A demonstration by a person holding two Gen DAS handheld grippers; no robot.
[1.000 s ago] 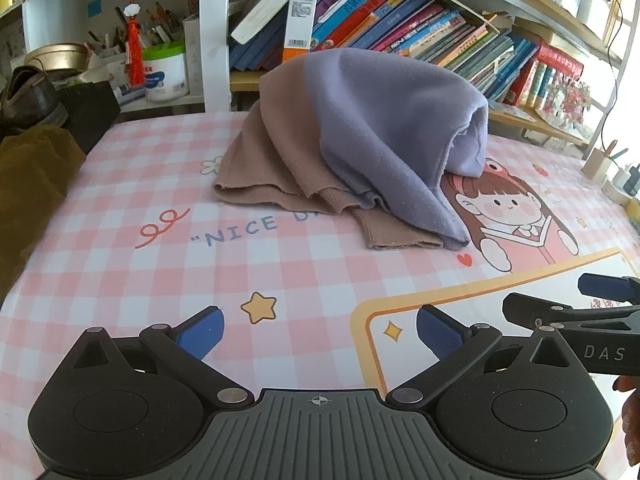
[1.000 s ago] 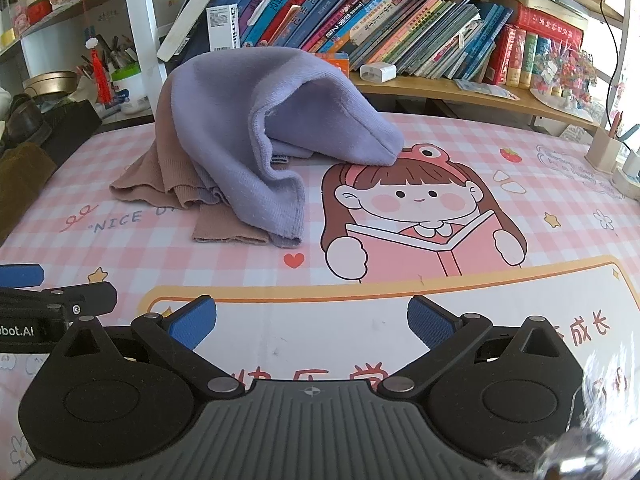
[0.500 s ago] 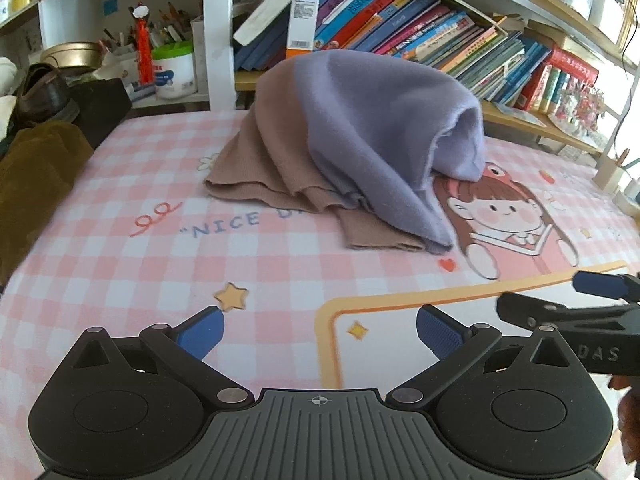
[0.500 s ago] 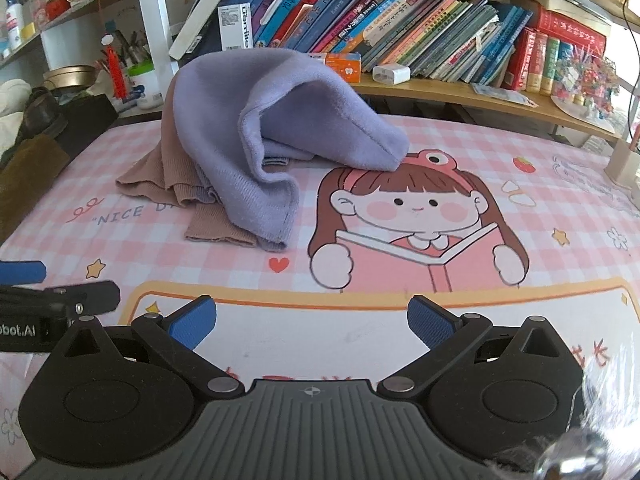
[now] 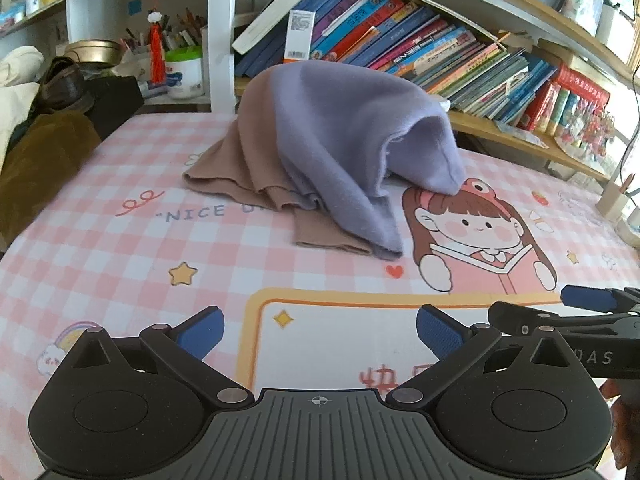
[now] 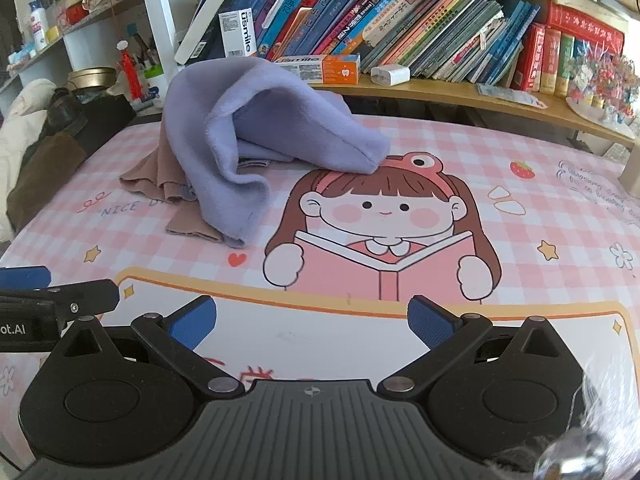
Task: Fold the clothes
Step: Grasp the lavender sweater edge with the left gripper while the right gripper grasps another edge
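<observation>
Both grippers, left point(image 5: 320, 330) and right point(image 6: 311, 320), hover jaws apart (holding nothing); purple garment point(image 5: 344, 152) lies heaped ahead.

The lilac garment point(image 5: 352, 140) is soft, fuzzy matt fleece; the tan garment point(image 5: 244, 168) under it is a thinner ribbed knit. The desk point(image 5: 120, 256) wears a smooth printed mat with a slight sheen. The left hand-held gripper point(image 5: 320, 330) and the right hand-held gripper point(image 6: 310, 322) are matt, finely speckled black plastic with silvery metal pins and textured blue pads point(image 6: 430, 326). The books point(image 6: 400, 28) have glossy covers, and the shelf point(image 6: 480, 96) looks like pale wood.
</observation>
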